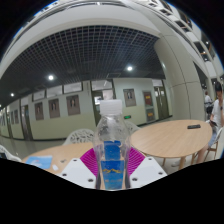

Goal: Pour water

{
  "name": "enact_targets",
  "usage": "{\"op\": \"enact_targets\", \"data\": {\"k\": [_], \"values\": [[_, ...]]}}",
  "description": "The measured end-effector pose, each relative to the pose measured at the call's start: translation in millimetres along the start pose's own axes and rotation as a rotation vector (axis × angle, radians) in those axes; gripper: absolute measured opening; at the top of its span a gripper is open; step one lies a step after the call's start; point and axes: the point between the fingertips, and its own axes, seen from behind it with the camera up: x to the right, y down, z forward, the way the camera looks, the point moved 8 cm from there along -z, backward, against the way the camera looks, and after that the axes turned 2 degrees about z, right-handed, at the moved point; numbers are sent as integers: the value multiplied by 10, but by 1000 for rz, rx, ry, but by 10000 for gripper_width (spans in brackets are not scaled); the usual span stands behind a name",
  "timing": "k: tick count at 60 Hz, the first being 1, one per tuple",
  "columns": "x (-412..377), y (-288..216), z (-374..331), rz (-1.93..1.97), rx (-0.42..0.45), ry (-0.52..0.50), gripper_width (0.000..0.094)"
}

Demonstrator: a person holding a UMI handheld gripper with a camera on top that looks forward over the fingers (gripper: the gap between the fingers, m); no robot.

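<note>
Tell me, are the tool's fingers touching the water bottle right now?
Touching. The gripper view shows the water bottle upright between the tool's two fingers, with both pink pads pressed against its sides and no gap visible either side.

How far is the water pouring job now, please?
Done: the water bottle is picked up, gripped between the fingers and held upright above the round wooden table. In hand: carrying it, white cap apparently on. Left: the pouring itself; no tilt yet, and I cannot make out a receiving cup.
</note>
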Motion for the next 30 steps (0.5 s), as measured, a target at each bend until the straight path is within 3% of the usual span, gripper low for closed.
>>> {"op": "enact_targets", "data": {"k": [10,30], "values": [[727,663,212,-98,-123,1,323],[442,645,213,-143,-174,-31,332]]}}
